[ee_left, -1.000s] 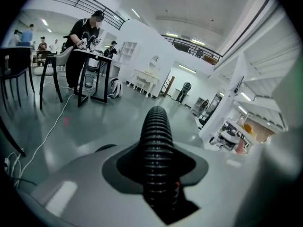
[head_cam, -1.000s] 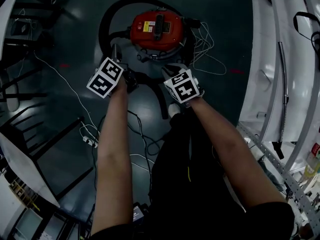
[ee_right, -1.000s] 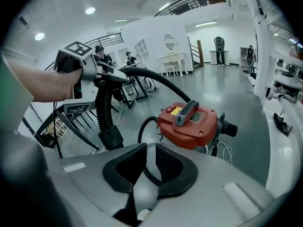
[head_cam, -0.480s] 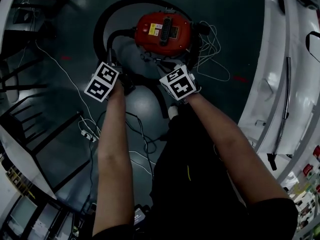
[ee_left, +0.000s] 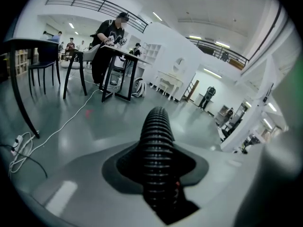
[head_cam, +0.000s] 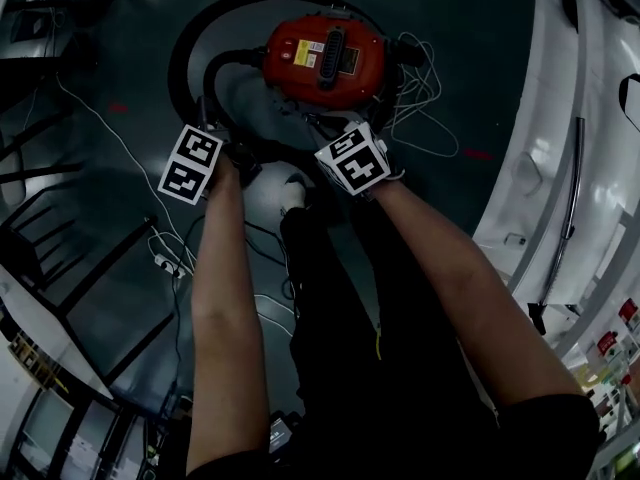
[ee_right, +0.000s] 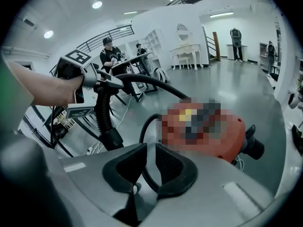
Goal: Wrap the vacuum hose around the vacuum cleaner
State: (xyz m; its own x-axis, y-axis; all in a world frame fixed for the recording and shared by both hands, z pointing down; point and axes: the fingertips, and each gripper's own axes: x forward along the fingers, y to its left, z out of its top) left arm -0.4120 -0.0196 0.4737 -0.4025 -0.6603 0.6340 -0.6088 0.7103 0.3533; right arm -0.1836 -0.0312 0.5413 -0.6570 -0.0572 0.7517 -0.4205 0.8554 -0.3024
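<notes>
The red vacuum cleaner [head_cam: 325, 60] stands on the dark floor [head_cam: 480, 28] at the top centre of the head view. Its ribbed black hose [head_cam: 182, 53] leaves the canister's left side and sweeps in a wide loop through the upper left of the frame, around the far side of the body.

The left gripper [ee_left: 156, 174] is at the left of centre in the head view, below the loop. Its jaws are clamped on the hose, which runs up and away between the two dark pads in its own view.

The right gripper [ee_right: 150, 162] is at the centre of the head view, just below the canister. Its jaws are drawn nearly together, and a thin black cord [ee_right: 141, 135] curves down from the vacuum into the narrow gap, where it appears pinched. Its view also shows the other gripper at the upper left, gripping the hose above a smooth cuff [ee_right: 112, 138].

A tangle of white power cable [head_cam: 425, 88] lies just right of the canister. Another white cable [head_cam: 100, 133] crosses the floor at the left to a power strip [head_cam: 160, 265]. A pale shoe [head_cam: 290, 190] shows between the two grippers.
</notes>
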